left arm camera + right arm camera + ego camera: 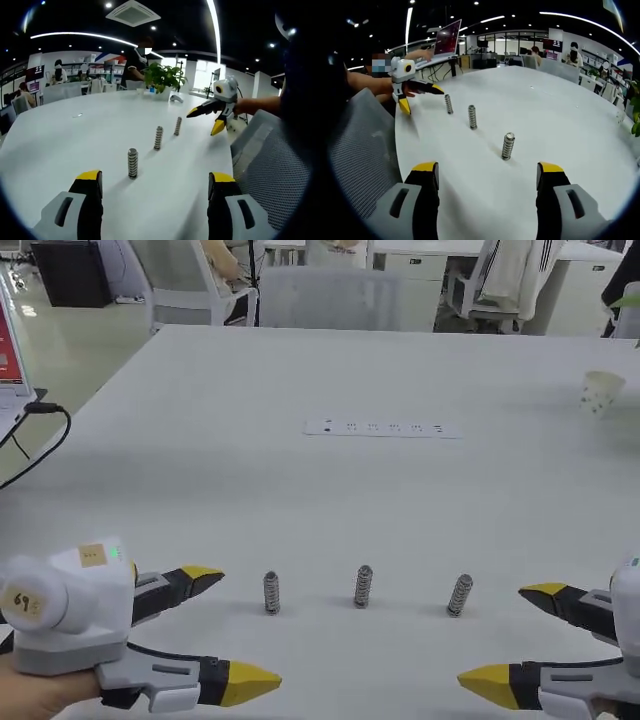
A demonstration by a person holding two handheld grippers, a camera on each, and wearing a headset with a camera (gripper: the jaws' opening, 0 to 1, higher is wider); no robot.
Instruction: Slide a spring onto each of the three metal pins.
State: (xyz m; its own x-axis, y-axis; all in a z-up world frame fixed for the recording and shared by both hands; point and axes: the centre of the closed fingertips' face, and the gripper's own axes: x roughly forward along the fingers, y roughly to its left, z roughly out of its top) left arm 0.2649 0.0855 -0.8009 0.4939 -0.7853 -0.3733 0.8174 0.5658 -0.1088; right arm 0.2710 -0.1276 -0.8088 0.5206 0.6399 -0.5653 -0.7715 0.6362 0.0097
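Three metal pins stand in a row on the white table, each with a spring around it: the left one [271,593], the middle one [363,586] and the right one [459,595]. My left gripper [232,628] hovers open at the lower left, its yellow tips pointing at the left pin [132,162]. My right gripper [510,636] is open at the lower right, facing the right pin [508,146]. Nothing sits between either pair of jaws. The left gripper view also catches the right gripper [206,120]; the right gripper view catches the left gripper [418,97].
A white power strip [382,428] lies mid-table. A paper cup [602,392] stands at the far right. A laptop [12,360] with a black cable [40,445] sits at the left edge. Chairs stand beyond the table. A potted plant [162,77] stands at the table's end.
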